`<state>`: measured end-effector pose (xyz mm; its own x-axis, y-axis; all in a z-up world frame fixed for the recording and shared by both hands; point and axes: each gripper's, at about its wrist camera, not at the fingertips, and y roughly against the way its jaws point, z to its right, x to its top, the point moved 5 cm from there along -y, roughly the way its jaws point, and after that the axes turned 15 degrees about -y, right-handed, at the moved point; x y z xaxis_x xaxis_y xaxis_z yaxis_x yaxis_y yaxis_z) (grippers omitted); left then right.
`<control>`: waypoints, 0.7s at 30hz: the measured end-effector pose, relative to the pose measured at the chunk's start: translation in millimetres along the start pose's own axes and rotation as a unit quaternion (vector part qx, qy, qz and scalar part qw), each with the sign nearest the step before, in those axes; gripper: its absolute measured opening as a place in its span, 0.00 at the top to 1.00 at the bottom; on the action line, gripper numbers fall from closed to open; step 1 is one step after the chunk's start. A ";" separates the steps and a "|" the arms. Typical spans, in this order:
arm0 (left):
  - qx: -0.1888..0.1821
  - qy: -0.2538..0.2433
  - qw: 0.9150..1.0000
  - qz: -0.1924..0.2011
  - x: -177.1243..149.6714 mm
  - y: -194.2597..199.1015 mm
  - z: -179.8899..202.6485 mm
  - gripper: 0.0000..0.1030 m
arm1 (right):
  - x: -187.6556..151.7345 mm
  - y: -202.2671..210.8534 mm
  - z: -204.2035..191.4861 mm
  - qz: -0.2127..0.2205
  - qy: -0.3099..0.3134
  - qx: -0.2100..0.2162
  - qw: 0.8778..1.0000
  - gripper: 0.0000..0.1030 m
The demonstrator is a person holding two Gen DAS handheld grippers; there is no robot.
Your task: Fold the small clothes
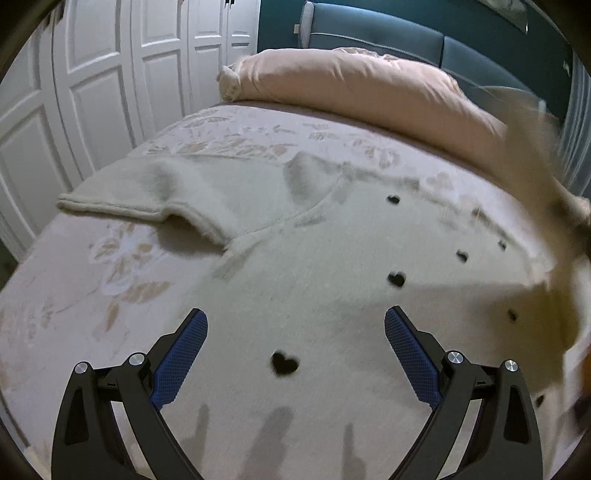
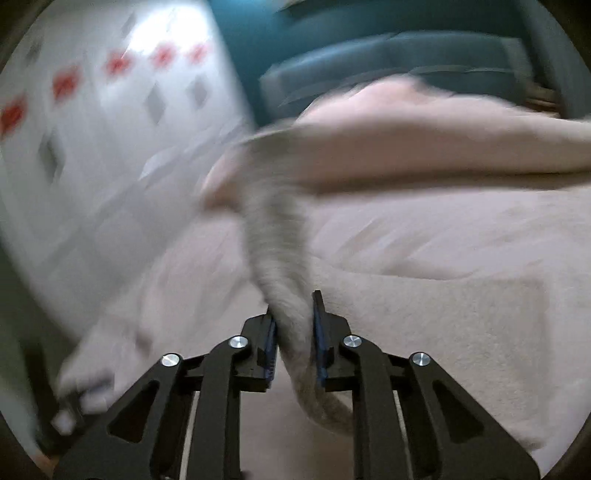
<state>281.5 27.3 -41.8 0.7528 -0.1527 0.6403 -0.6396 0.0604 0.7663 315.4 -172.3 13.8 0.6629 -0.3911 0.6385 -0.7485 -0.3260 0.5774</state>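
Note:
A cream fuzzy sweater (image 1: 314,258) with small black hearts lies spread on the bed, one short sleeve (image 1: 147,192) stretched to the left. My left gripper (image 1: 295,332) is open and empty, hovering just above the sweater's body. My right gripper (image 2: 293,325) is shut on a strip of the cream sweater (image 2: 280,240) and holds it lifted off the bed. In the left wrist view that raised part shows as a blurred flap (image 1: 543,177) at the right edge. The right wrist view is blurred by motion.
The bed has a pale floral cover (image 1: 122,258) and a pink pillow (image 1: 351,85) against a teal headboard (image 1: 369,33). White wardrobe doors (image 1: 92,81) stand to the left of the bed.

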 end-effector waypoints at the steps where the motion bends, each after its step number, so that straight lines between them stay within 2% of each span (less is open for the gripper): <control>1: -0.013 0.002 1.000 -0.005 4.1 -5.9 0.4 0.08 | -29.8 -29.8 -13.2 -0.044 0.016 -0.005 0.999 0.77; 3: -0.038 0.005 0.999 -0.019 8.4 -18.1 1.9 0.08 | -63.1 -51.2 -19.7 -0.079 0.024 -0.027 0.996 0.77; 4: -0.050 0.009 0.998 -0.028 9.7 -24.8 2.0 0.08 | -76.4 -50.3 -18.3 -0.082 0.020 -0.035 0.996 0.76; 5: -0.070 0.020 0.997 -0.036 11.1 -32.8 1.5 0.08 | -78.3 -44.1 -12.4 -0.077 0.011 -0.034 0.996 0.75; 6: -0.085 0.031 0.995 -0.040 11.6 -38.3 0.9 0.08 | -81.5 -32.1 -6.8 -0.073 -0.007 -0.027 0.997 0.68; 9: -0.133 0.083 0.985 -0.069 8.6 -59.6 -1.2 0.08 | -83.7 4.8 24.9 -0.049 -0.084 -0.024 0.995 0.57; 10: -0.147 0.098 0.981 -0.075 5.8 -63.3 -0.2 0.08 | -82.8 9.1 35.0 -0.044 -0.103 -0.029 0.993 0.56; 11: -0.171 0.126 0.974 -0.080 3.5 -68.0 1.0 0.08 | -84.8 23.5 53.6 -0.037 -0.131 -0.040 0.990 0.56; 15: -0.210 0.185 0.957 -0.071 3.4 -68.7 6.4 0.08 | -87.5 53.0 118.4 -0.020 -0.218 -0.074 0.973 0.54; 16: -0.227 0.203 0.950 -0.065 5.7 -67.0 6.3 0.08 | -87.2 59.2 133.3 -0.017 -0.245 -0.074 0.967 0.54; 18: -0.266 0.251 0.929 -0.061 10.1 -67.8 6.5 0.08 | -89.1 67.3 148.7 -0.008 -0.277 -0.064 0.959 0.53; 20: -0.276 0.285 0.915 -0.074 11.7 -75.0 6.4 0.08 | -85.5 71.8 160.2 0.005 -0.306 -0.050 0.951 0.49; 21: -0.274 0.295 0.912 -0.082 13.4 -80.7 5.9 0.08 | -84.4 75.1 164.5 0.009 -0.315 -0.046 0.948 0.47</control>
<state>342.3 14.5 -95.4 0.8875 0.3440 0.3065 -0.4585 0.5929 0.6620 200.4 -305.4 -80.4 0.4863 -0.8415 0.2355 -0.7363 -0.2495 0.6290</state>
